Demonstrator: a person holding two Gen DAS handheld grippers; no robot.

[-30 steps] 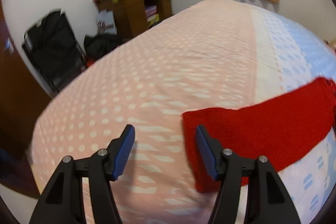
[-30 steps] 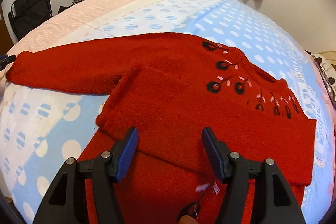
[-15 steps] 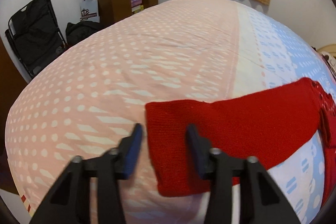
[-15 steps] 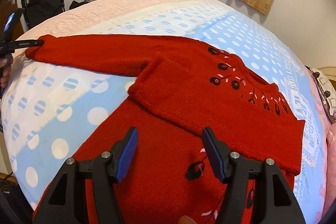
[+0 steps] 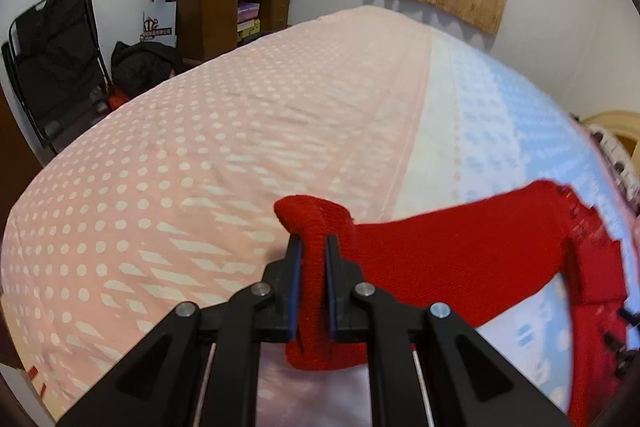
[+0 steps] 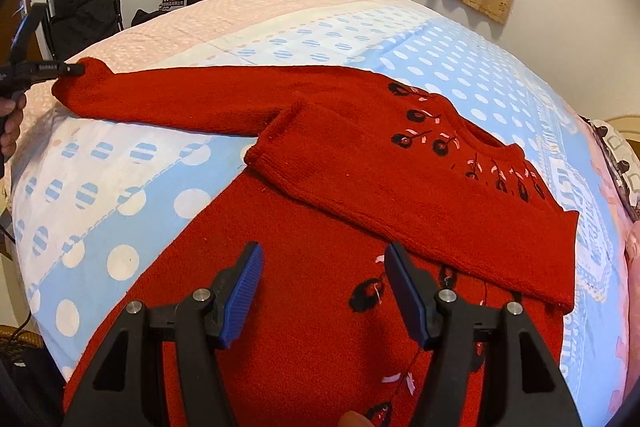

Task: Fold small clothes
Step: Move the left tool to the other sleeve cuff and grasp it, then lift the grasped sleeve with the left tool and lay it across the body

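I've got the red sweater (image 6: 360, 187) lying flat on the bed (image 6: 360, 39), front up, spread over the blue dotted part of the cover with one sleeve reaching out onto the pink part; one sleeve (image 6: 420, 187) is already folded across the chest, lying over the black flower embroidery, so that half of the job looks done; the other sleeve (image 6: 192, 95) is stretched straight out to the side, and that's the one I'm on now; my left gripper (image 5: 311, 279) has its jaws pinched narrow on the cuff (image 5: 316, 223), the knit bunched up and arching over the blue pads, lifted a little off the cover as far as I can tell; my right gripper (image 6: 324, 295) hovers over the lower body of the sweater, jaws wide apart, holding nothing; so by my reckoning I'm somewhere near the middle; what's left is to carry this cuff across onto the chest to match the first sleeve, then fold the body up from the hem, which the free gripper looks well placed to help with; the hem itself is out of view below my tongs.
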